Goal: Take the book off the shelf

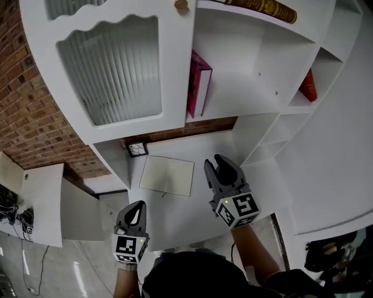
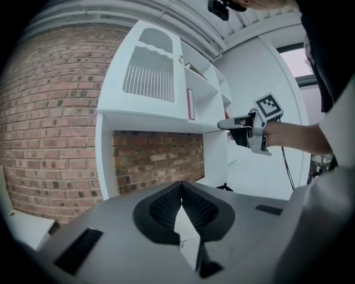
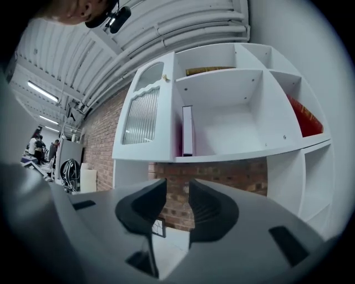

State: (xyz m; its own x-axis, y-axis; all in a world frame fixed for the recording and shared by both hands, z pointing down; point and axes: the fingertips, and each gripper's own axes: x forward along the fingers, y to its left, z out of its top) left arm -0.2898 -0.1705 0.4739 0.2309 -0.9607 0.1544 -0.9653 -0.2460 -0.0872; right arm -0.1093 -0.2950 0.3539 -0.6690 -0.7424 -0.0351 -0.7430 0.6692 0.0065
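Note:
A pink book with a white spine (image 1: 198, 84) stands upright at the left end of a compartment in the white shelf unit (image 1: 245, 110). In the right gripper view the book (image 3: 187, 131) is straight ahead and above the jaws. My right gripper (image 1: 214, 163) (image 3: 177, 188) is raised below the shelf, open a little with nothing between its fingers. My left gripper (image 1: 139, 205) (image 2: 181, 191) is lower and to the left, shut and empty. From the left gripper view I see the book (image 2: 190, 104) and the right gripper (image 2: 224, 123) near the shelf's edge.
A gold-brown book (image 1: 262, 7) lies flat on the top shelf and a red book (image 1: 309, 87) leans in the right compartment. A ribbed-glass cabinet door (image 1: 111, 64) is left of the pink book. On the desk lie a cream notebook (image 1: 167, 176) and a small frame (image 1: 137, 149). Brick wall behind.

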